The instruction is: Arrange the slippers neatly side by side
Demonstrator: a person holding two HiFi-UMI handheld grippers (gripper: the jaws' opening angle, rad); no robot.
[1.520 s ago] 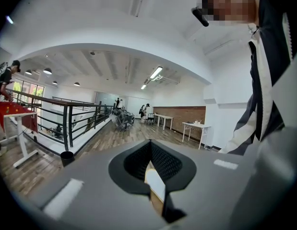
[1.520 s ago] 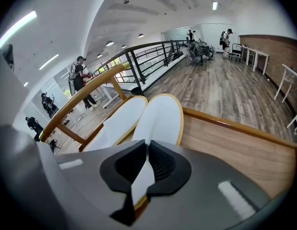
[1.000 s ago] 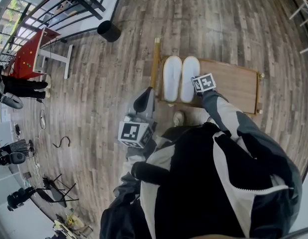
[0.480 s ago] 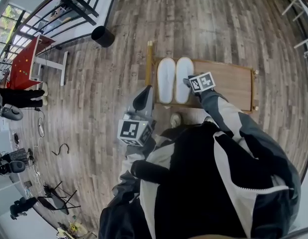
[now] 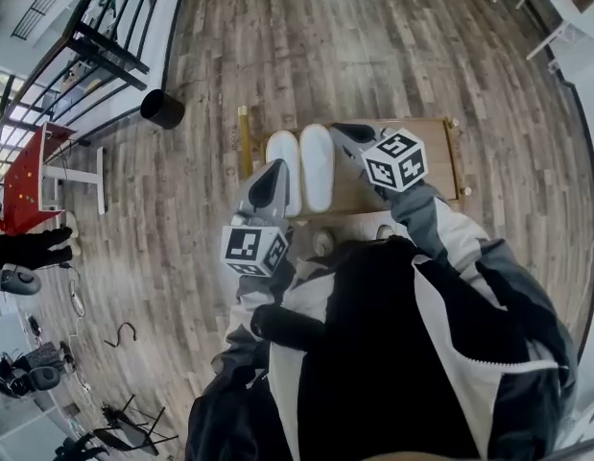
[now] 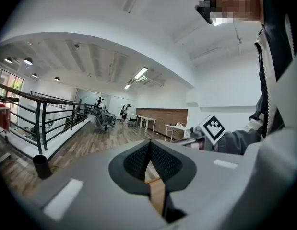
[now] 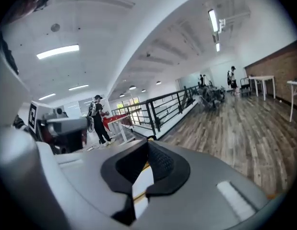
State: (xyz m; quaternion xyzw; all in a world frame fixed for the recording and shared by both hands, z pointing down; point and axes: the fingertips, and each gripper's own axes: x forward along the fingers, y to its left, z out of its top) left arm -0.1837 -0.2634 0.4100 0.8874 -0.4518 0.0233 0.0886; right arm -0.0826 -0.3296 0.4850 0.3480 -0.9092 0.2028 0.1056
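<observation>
Slippers (image 5: 299, 168) lie paired on the board (image 5: 442, 147); task seems done; left gripper (image 5: 271, 176) closed, empty; right gripper (image 5: 346, 133) just closed on nothing; only withdrawing looks left

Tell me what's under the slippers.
A low wooden stand holds both slippers, side by side. The left tongs cover one slipper's near end; whatever lies beneath the stand is hidden.

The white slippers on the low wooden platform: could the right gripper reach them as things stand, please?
Probably yes: the right gripper hovers close by the white slippers with nothing between them, though its jaws are shut.
</observation>
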